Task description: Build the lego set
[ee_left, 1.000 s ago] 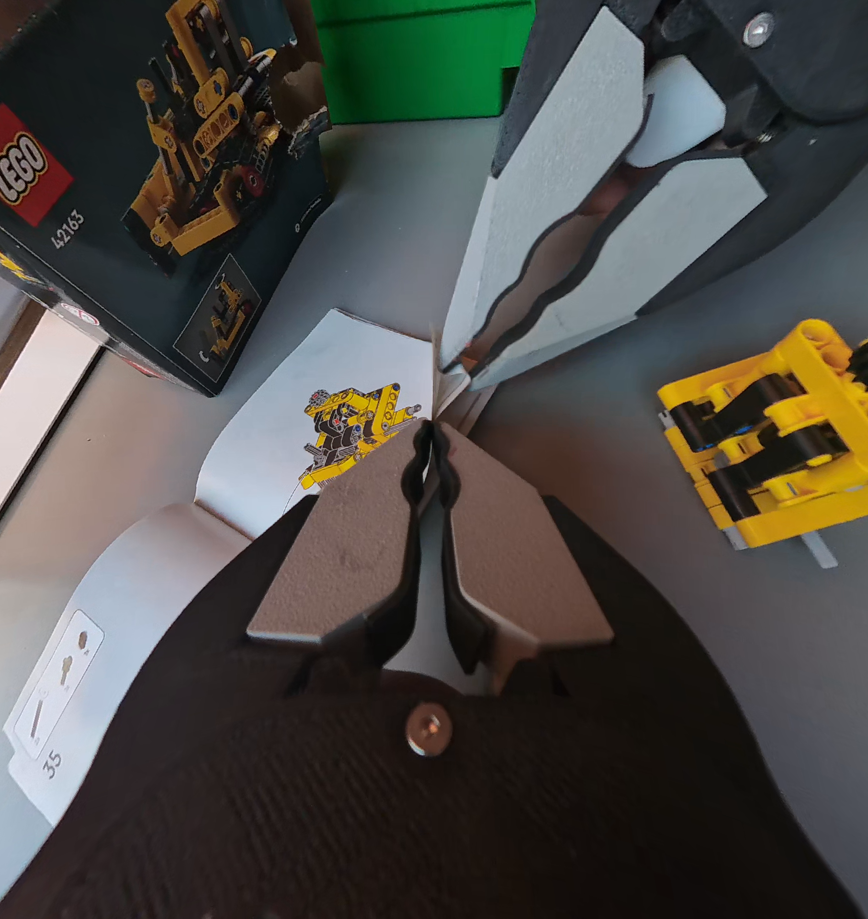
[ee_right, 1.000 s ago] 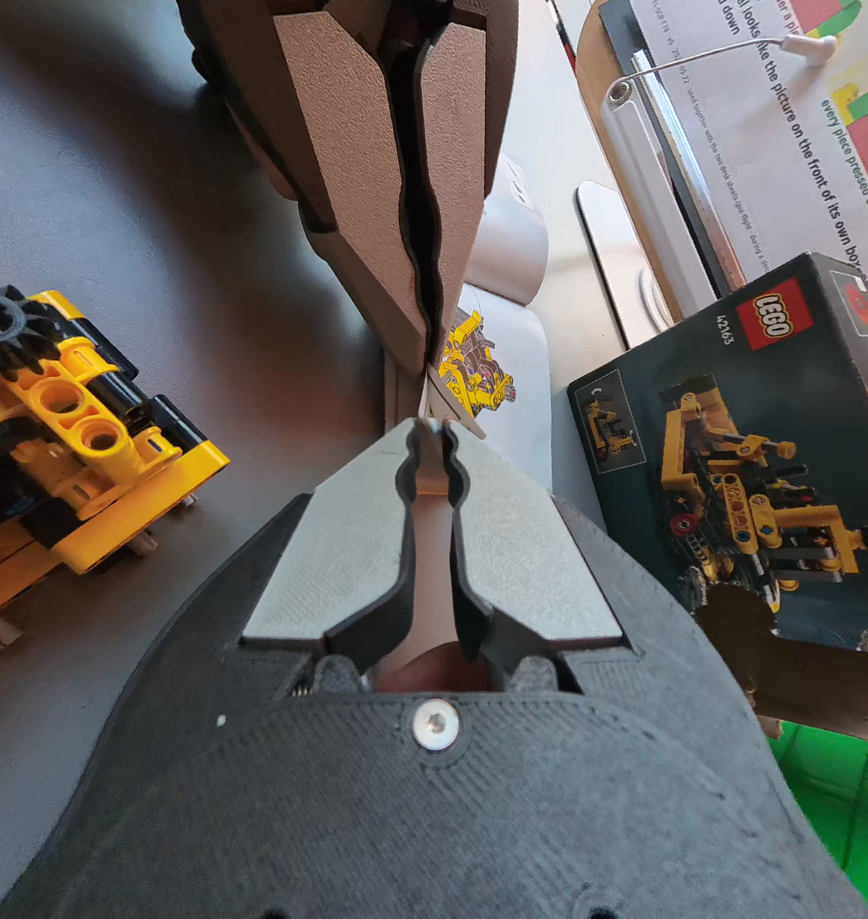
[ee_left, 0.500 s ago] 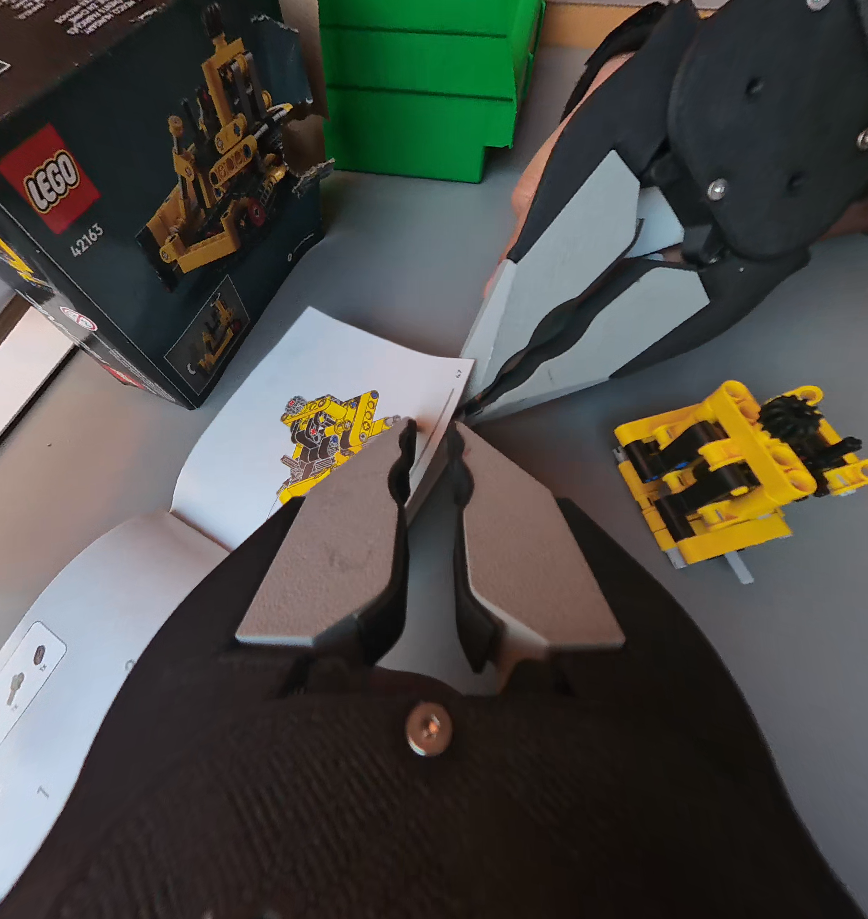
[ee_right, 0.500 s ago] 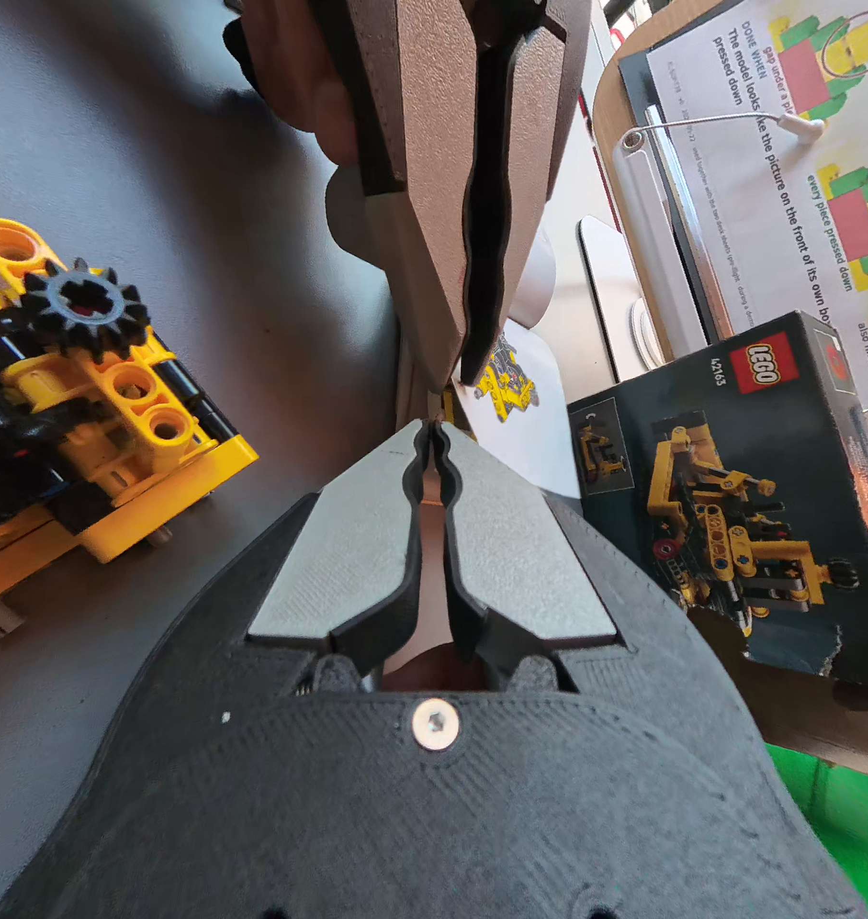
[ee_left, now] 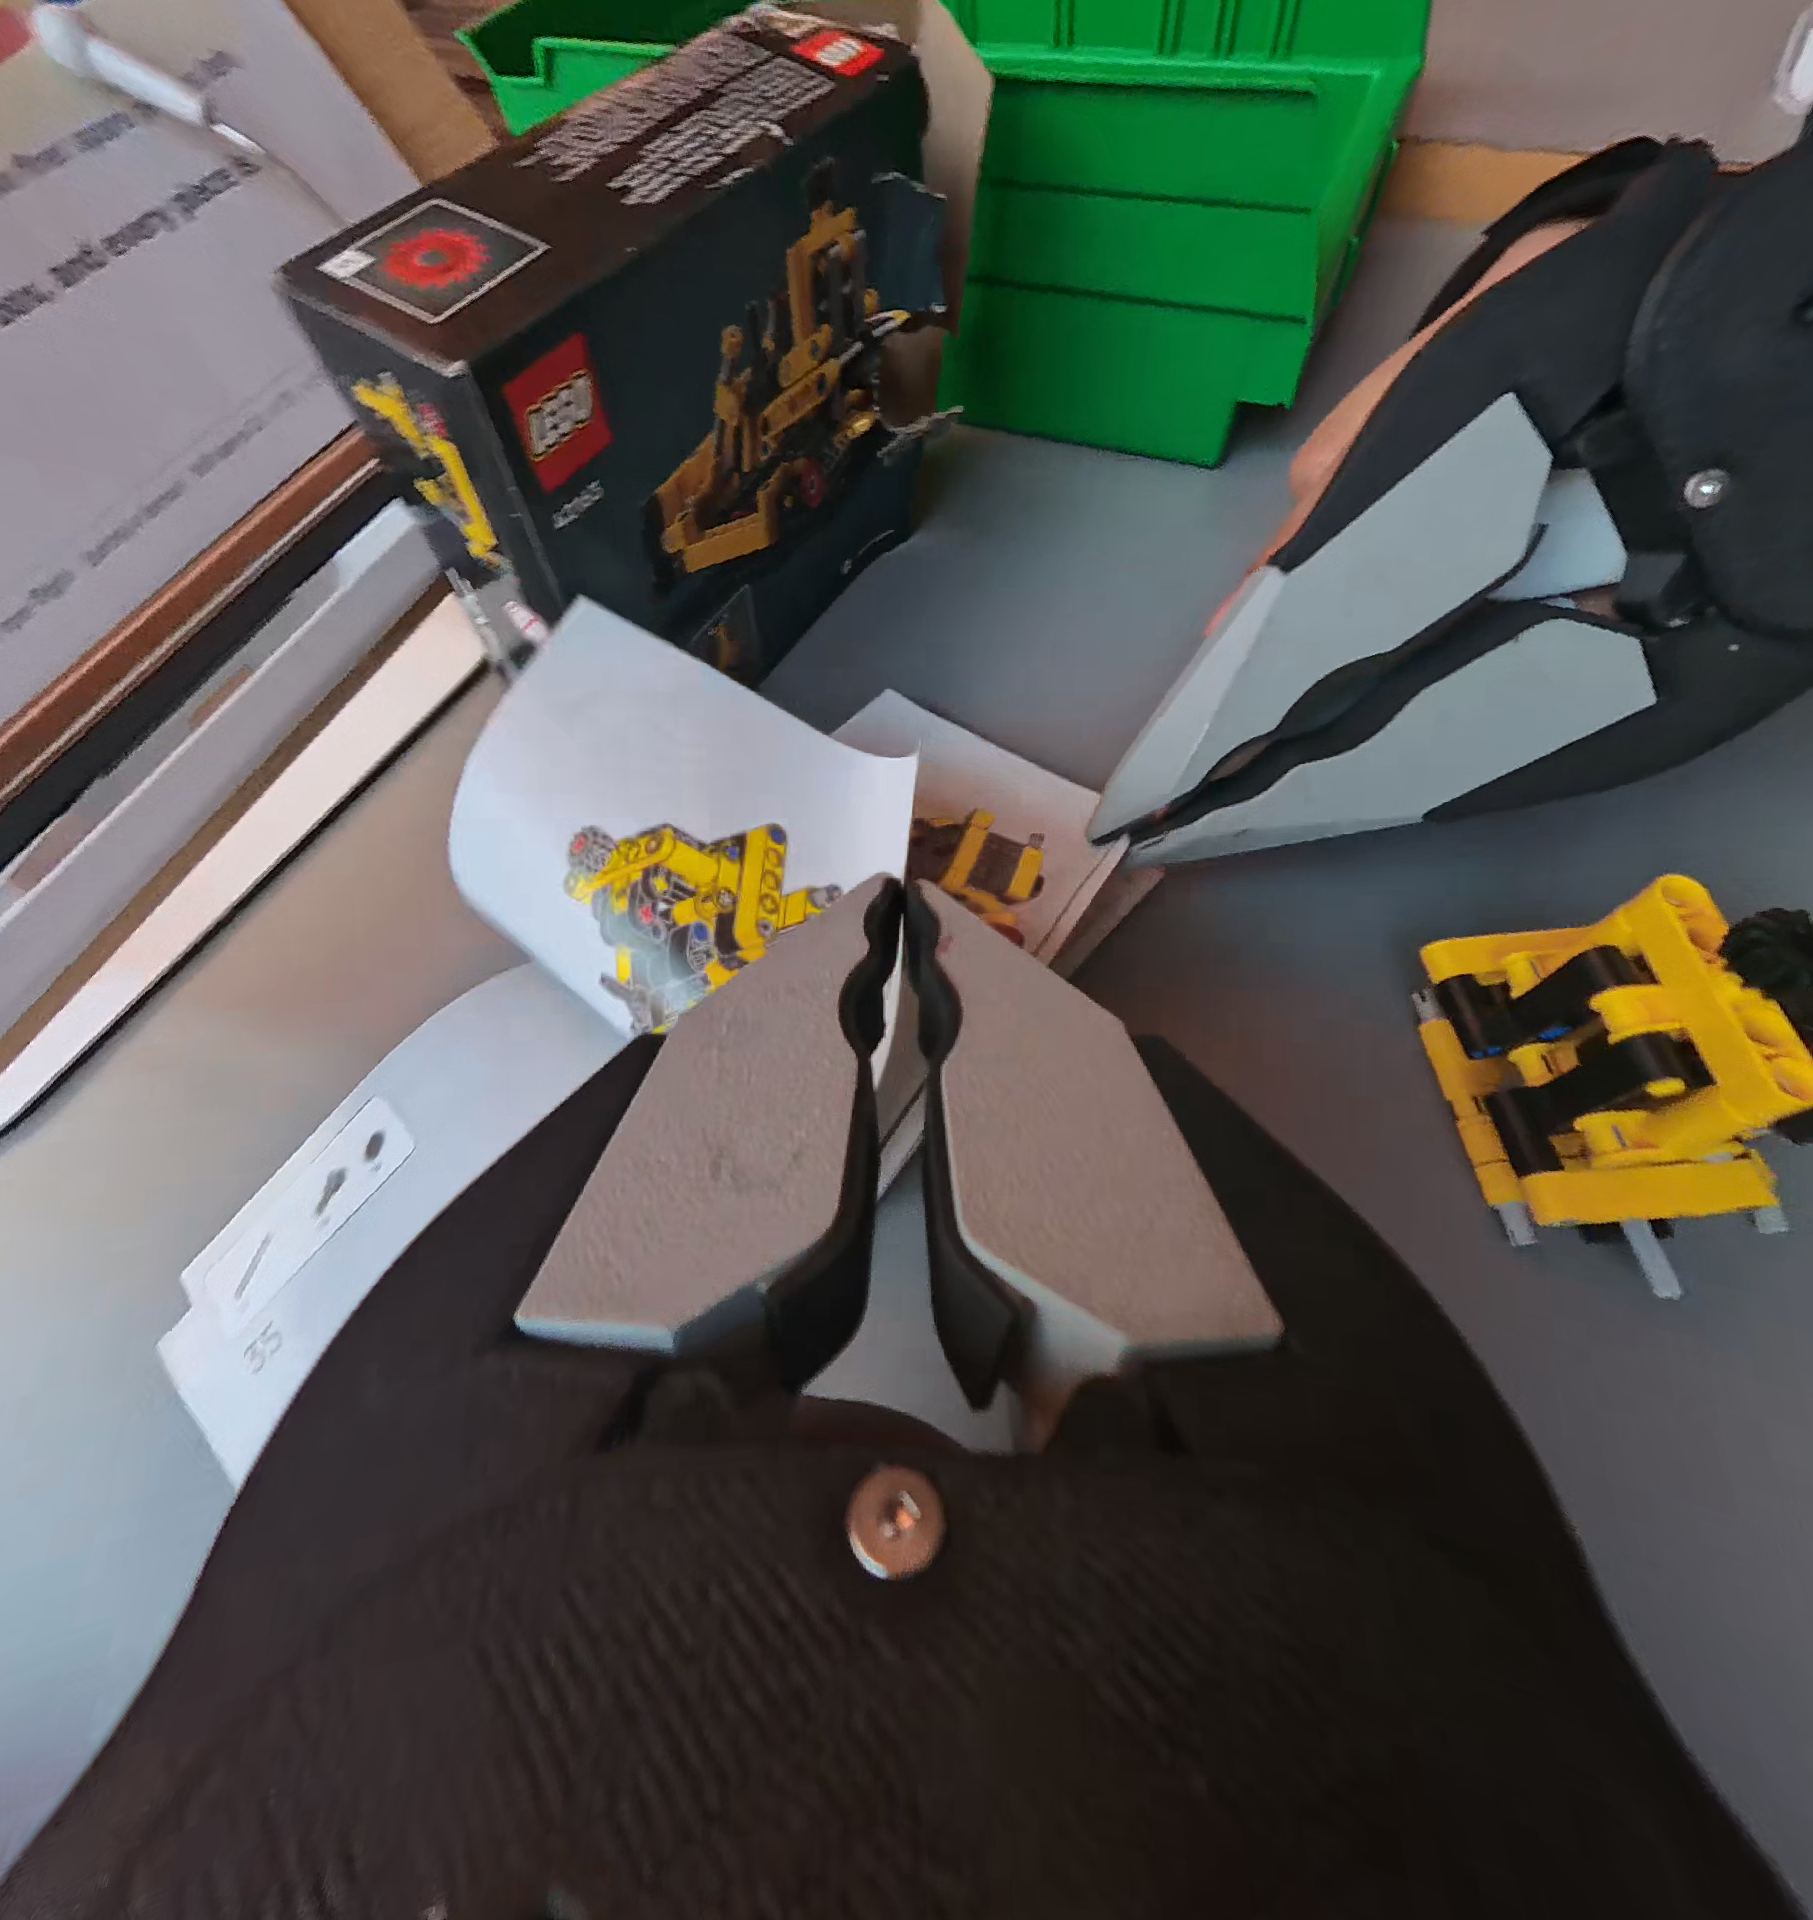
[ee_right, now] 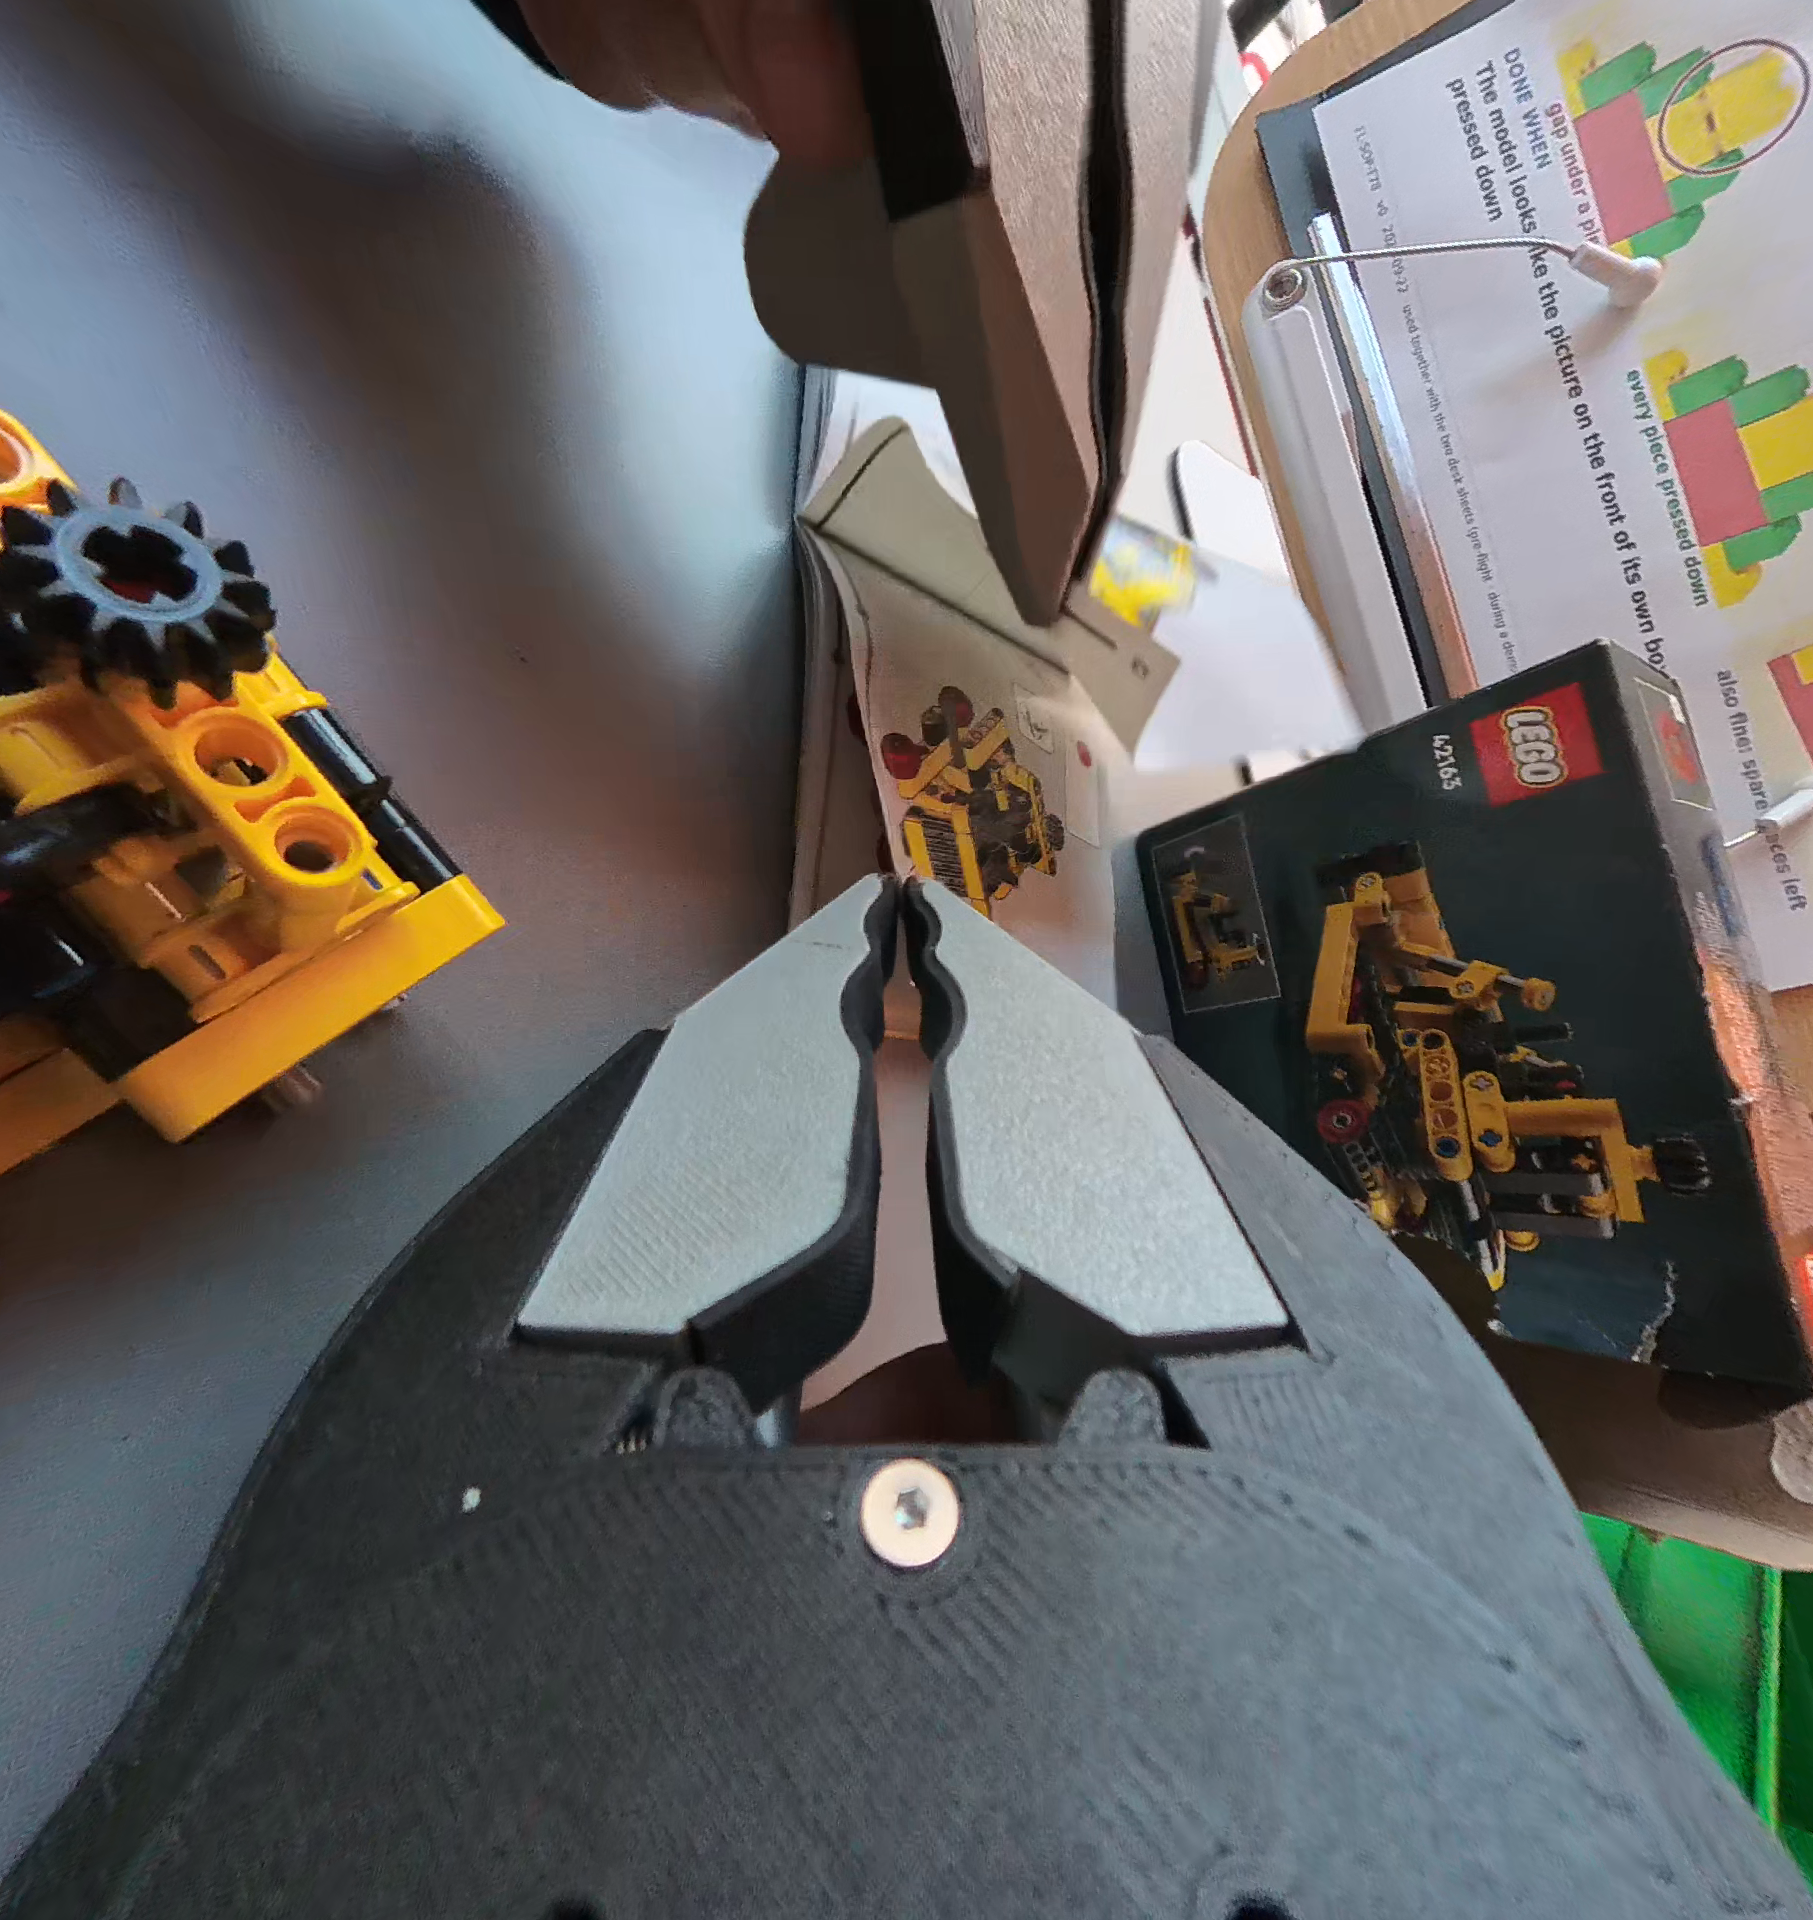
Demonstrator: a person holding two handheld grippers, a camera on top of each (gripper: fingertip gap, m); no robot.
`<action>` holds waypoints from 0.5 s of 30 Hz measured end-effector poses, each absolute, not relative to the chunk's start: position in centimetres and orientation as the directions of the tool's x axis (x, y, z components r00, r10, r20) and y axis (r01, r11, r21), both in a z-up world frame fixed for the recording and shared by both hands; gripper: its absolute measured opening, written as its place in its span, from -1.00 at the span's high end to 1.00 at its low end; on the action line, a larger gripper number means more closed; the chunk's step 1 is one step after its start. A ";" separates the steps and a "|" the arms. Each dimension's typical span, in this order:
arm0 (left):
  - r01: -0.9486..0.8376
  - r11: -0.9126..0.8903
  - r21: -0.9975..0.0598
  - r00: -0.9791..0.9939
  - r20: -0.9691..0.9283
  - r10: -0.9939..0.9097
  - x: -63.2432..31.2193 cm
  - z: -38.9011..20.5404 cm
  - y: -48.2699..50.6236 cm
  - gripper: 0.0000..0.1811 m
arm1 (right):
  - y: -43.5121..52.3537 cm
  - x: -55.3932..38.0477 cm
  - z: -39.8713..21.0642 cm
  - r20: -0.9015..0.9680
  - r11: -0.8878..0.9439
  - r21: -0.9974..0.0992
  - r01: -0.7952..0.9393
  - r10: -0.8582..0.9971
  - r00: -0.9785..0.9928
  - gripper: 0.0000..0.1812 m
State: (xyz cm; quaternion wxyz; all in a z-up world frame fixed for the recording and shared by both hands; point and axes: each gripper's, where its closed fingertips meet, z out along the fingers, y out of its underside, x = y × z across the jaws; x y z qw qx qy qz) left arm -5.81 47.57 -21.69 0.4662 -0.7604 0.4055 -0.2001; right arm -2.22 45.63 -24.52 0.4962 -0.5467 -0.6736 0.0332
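The left gripper (ee_left: 903, 902) is clenched on a lifted page (ee_left: 673, 790) of the instruction booklet (ee_left: 995, 831), the sheet curling up between its fingertips. The right gripper (ee_right: 900, 891) has its tips pinched together, resting at the right-hand edge of the booklet (ee_right: 943, 727), though whether it grips paper cannot be told. The half-built yellow and black model (ee_left: 1629, 1081) lies on the grey table (ee_left: 1401, 1507) to the right, well apart from the booklet, with the set's dark box (ee_left: 673, 384) and green bins (ee_left: 1172, 239) on the far side.

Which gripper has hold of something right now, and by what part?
The left gripper pinches a booklet page by its lower right edge, lifting it. The right gripper is shut, its tips on the booklet's corner; hold unclear.
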 end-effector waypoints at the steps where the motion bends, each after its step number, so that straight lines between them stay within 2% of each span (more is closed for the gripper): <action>1: -0.414 -0.247 -0.876 0.614 -0.069 -0.786 -6.5 -21.5 47.6 1.00 | 45.7 -2.2 -24.3 0.635 0.401 -0.589 0.702 0.767 0.094 1.00; 4: -0.379 -0.296 -0.877 0.705 -0.066 -0.706 -9.2 -21.6 48.2 1.00 | 45.6 -2.1 -23.9 0.641 0.407 -0.591 0.697 0.761 0.099 1.00; 10: -0.374 -0.379 -0.846 0.869 -0.177 -0.462 -16.7 -22.0 48.7 0.95 | 45.7 -1.9 -23.7 0.654 0.417 -0.580 0.700 0.750 0.095 1.00; 15: -0.262 -0.341 -0.903 0.934 -0.149 -0.323 -20.3 -18.9 47.9 0.85 | 45.4 -1.5 -23.6 0.640 0.431 -0.591 0.682 0.765 0.072 1.00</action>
